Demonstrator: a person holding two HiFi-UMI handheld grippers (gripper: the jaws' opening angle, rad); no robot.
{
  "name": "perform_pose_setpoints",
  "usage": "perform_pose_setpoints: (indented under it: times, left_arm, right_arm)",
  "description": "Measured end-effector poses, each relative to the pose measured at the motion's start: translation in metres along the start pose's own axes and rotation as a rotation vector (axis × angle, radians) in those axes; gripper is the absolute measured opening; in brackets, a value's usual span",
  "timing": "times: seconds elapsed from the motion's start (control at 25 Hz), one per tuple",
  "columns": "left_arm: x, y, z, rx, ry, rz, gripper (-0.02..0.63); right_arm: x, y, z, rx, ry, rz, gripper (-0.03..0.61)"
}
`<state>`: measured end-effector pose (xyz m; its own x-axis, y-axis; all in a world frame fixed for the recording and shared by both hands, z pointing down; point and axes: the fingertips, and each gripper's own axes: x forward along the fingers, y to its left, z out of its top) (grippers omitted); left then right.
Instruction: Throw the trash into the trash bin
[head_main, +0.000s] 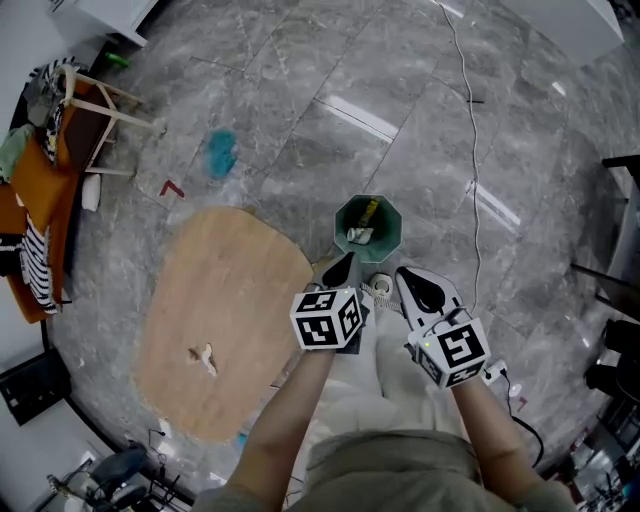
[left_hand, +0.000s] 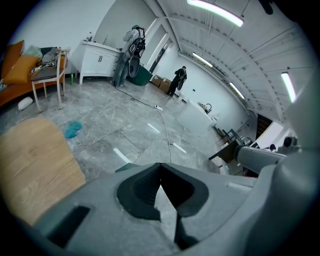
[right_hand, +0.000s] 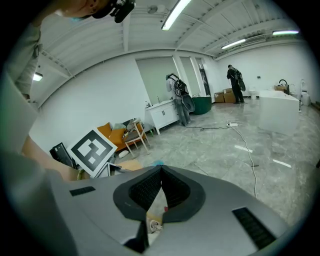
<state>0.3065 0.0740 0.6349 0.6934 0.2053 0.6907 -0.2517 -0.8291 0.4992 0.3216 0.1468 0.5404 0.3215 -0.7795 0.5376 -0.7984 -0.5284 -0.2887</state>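
Trash (head_main: 362, 235) is seen inside the trash bin (head_main: 340, 222) just ahead of the left gripper (head_main: 345, 262) and right gripper (head_main: 405, 276), both closed on nothing, while a small scrap (head_main: 205, 357) is left on the table (head_main: 235, 295) off to their left, so the task is judged part done.

Bright ceiling strip lights (left_hand: 215, 11), glare on floor (head_main: 360, 115) (fisheye-warped, dark corners)

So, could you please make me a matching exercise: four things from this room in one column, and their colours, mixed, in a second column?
Things:
1. trash bin
2. tabletop
3. crumpled thing on the floor
4. cable

Colours:
A. blue
B. white
C. green
D. light wood

Pairs: 1-C, 2-D, 3-A, 4-B.
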Motion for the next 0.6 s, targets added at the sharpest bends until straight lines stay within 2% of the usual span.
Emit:
perform_pose_setpoints:
  times: [0.6]
  left_arm:
    - [-0.048, -0.053, 0.025, 0.020, -0.035, -0.036, 0.009]
  right_arm:
    - [-0.038, 0.015, 0.043, -0.064, -0.019, 0.052, 0.008]
